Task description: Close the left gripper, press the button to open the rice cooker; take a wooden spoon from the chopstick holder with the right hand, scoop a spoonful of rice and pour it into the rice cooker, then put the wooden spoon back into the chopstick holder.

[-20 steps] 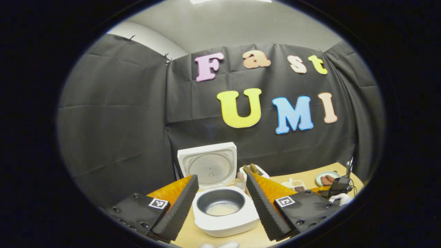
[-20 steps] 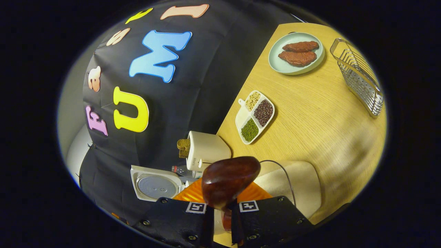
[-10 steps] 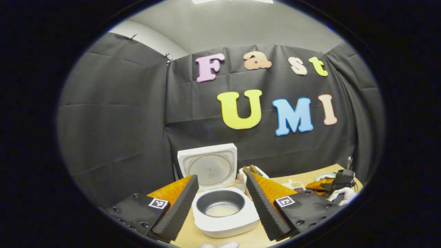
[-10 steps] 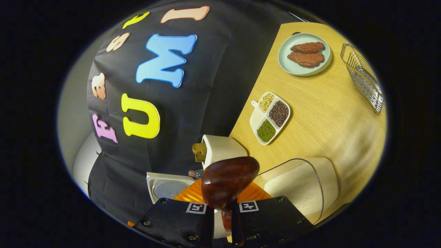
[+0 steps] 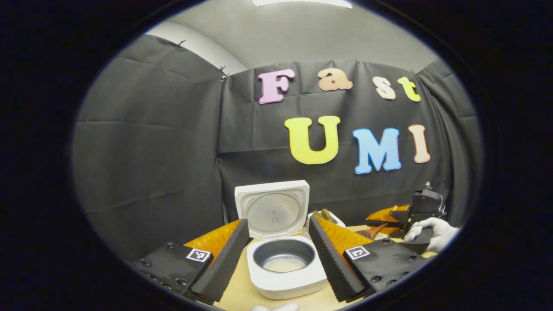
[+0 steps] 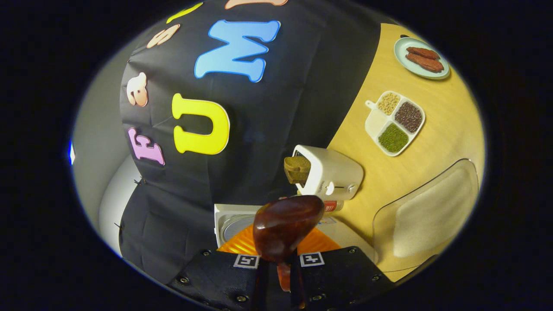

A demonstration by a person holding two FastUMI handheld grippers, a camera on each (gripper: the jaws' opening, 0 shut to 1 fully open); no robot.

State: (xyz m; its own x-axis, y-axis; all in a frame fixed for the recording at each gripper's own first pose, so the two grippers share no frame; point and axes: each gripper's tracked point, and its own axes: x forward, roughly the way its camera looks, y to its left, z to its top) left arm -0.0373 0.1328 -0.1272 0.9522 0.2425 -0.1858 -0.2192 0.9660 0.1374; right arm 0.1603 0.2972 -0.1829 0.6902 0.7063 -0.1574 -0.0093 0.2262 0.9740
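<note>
Wooden spoon (image 6: 287, 226) clamped in right tool (image 6: 278, 270); left tool (image 5: 276, 255) apart, flanking open rice cooker (image 5: 285, 268).

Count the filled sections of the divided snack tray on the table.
3. On the divided tray, pale beans fill the section nearest the plate of meat, dark beans the one beside them, and green beans the one nearest the toaster.
</note>
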